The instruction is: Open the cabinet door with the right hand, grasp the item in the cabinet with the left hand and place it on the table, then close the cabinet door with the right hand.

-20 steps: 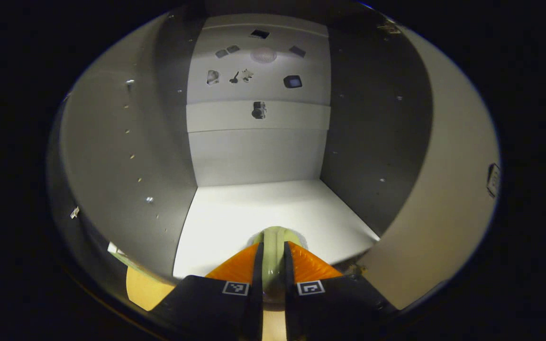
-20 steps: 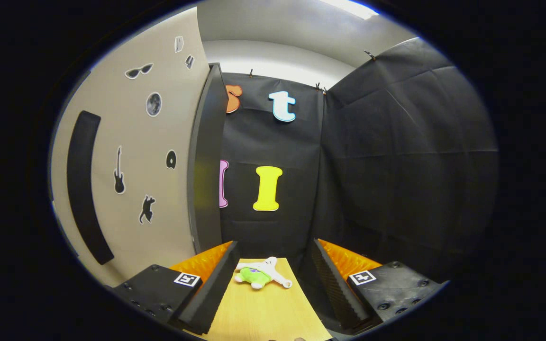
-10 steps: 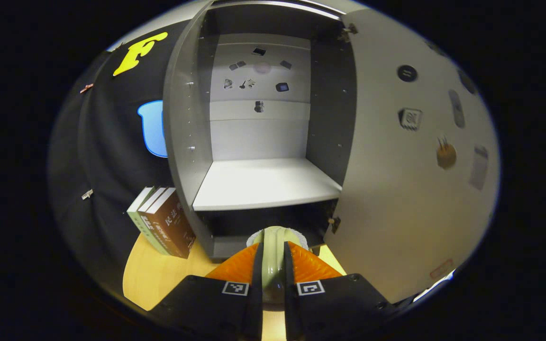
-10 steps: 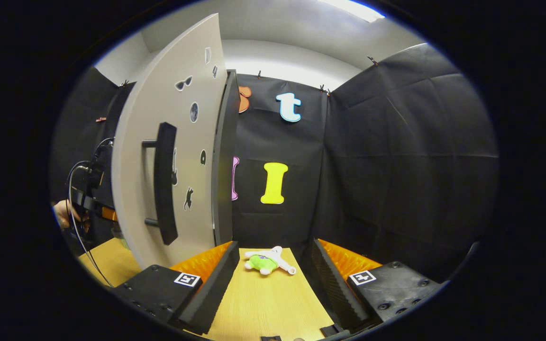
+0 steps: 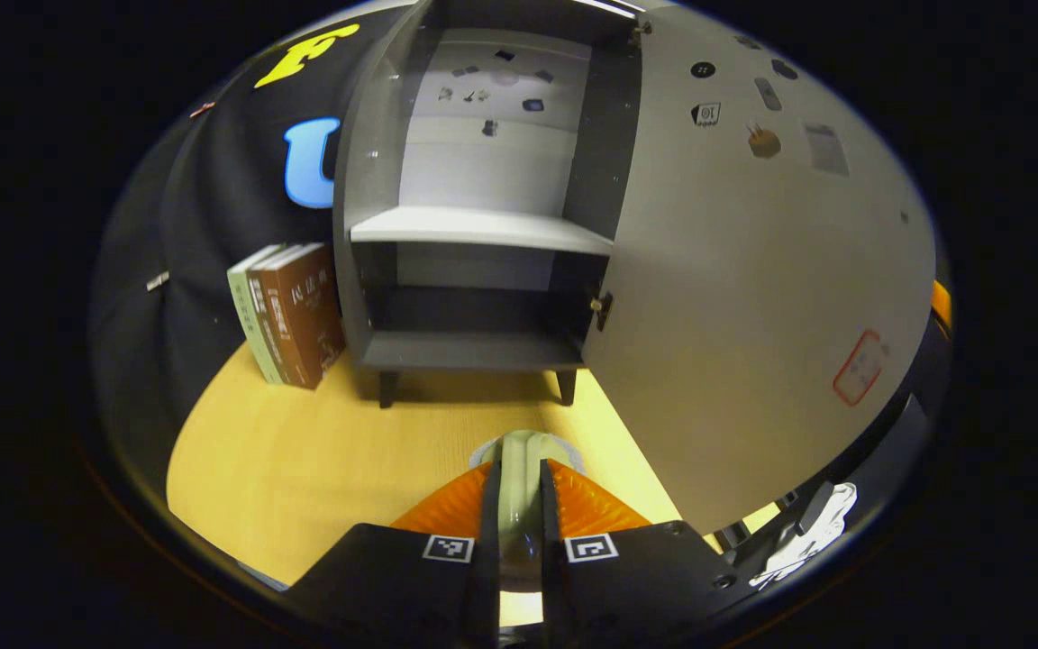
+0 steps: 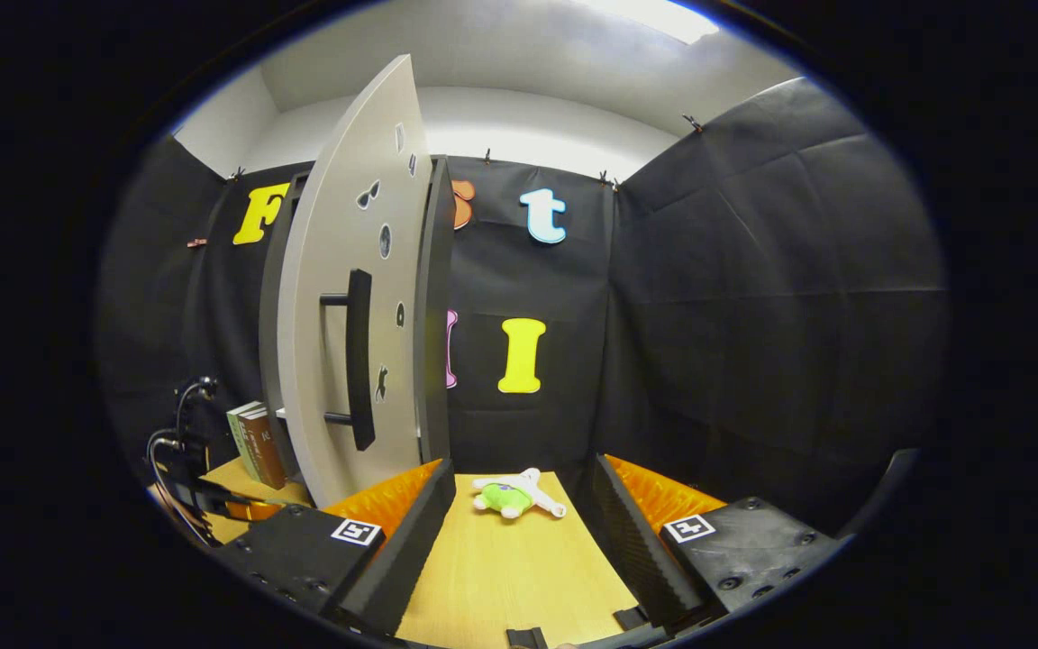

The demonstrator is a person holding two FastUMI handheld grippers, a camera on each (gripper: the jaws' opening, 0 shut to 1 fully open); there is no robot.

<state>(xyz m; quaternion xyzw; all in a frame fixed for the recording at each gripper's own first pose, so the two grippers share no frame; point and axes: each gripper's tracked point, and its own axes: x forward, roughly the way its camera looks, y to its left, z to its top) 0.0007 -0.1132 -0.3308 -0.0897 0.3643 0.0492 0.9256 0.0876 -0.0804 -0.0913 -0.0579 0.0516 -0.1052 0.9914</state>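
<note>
Wooden worktop (image 5: 303,451) lies below the pale green item (image 5: 519,491), pinched by the closed left gripper (image 5: 519,505) above it, clear of the cabinet (image 5: 474,225). Setting it down comes next. The right gripper (image 6: 519,532), wide open and empty, sits near the open door (image 6: 348,297), by its handle (image 6: 359,361).

The left gripper (image 5: 519,505) fingers clamp a pale green item (image 5: 520,469) above the table (image 5: 303,460).

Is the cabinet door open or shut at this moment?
Open. The door stands swung out to the right, so the cabinet's shelf and dark lower compartment show. In the right gripper view its handle faces outward.
</note>
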